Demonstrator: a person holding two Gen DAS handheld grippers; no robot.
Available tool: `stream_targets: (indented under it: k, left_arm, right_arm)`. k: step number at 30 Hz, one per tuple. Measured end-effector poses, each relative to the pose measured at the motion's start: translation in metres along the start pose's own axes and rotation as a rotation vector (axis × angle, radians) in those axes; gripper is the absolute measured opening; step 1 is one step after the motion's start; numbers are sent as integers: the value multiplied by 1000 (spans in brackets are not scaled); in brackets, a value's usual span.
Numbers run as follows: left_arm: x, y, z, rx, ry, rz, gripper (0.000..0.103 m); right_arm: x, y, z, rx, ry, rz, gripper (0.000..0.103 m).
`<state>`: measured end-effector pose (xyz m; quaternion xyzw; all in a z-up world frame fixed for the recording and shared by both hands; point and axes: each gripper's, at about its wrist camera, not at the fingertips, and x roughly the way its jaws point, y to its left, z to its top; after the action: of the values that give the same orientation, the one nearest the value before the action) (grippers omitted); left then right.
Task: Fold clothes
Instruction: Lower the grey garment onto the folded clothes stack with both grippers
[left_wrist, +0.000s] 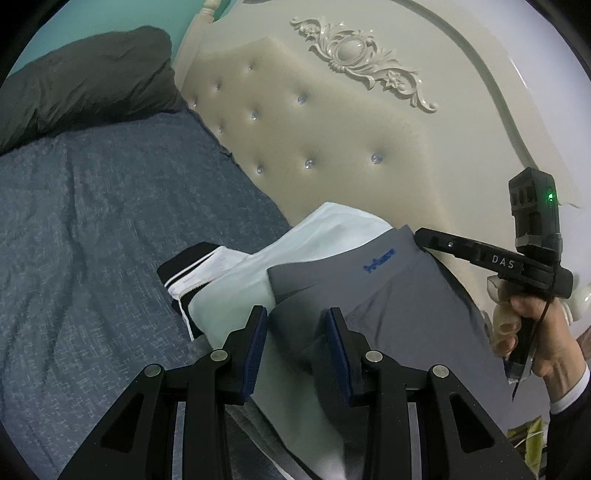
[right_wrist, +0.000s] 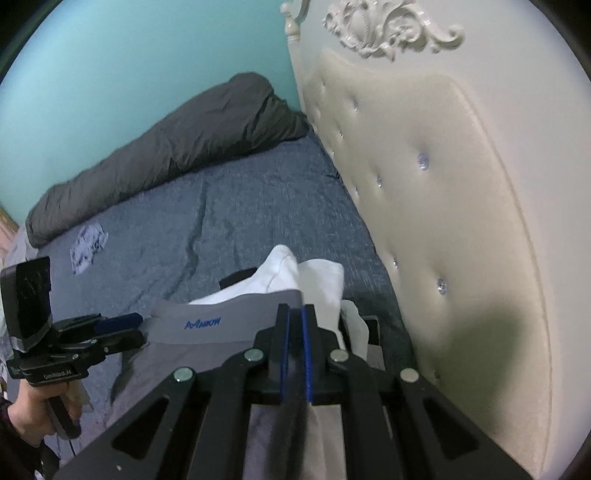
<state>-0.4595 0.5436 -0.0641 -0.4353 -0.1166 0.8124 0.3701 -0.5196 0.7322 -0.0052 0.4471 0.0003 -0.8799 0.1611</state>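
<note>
A grey garment (left_wrist: 388, 291) with blue lettering on its waistband is held up over the bed, in front of a white garment with black trim (left_wrist: 236, 266). My right gripper (right_wrist: 295, 314) is shut on the waistband's right corner of the grey garment (right_wrist: 229, 325); in the left wrist view its tip (left_wrist: 419, 234) meets that corner. My left gripper (left_wrist: 297, 325) stands open, and the grey cloth's lower edge lies between its blue pads. In the right wrist view the left gripper (right_wrist: 136, 326) is at the garment's left corner, in a person's hand.
A blue-grey sheet (left_wrist: 92, 221) covers the bed, with a dark grey duvet (right_wrist: 177, 140) bunched along the teal wall. The cream tufted headboard (right_wrist: 424, 203) rises close on the right. A small patterned cloth (right_wrist: 88, 247) lies on the sheet.
</note>
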Motion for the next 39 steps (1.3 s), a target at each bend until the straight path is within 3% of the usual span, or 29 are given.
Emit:
stream_targets:
  k: [9,17,28,39]
  left_arm:
    - [-39,-31,-6,53,-27,-9,36]
    - [-75,-58,-38,94,-23,-28,36]
    - [-88,-77,-84,95,-38,-18,36]
    - [-95,-90,-107,124,-52,22,37]
  right_arm:
    - [-44,8,-20,-18,-41,39,6]
    - [-75,27,-64,-60,-61,59,6]
    - [-102,36,-114,-34,-142,3,6]
    - [-113,29,-148,16,-150,-8,6]
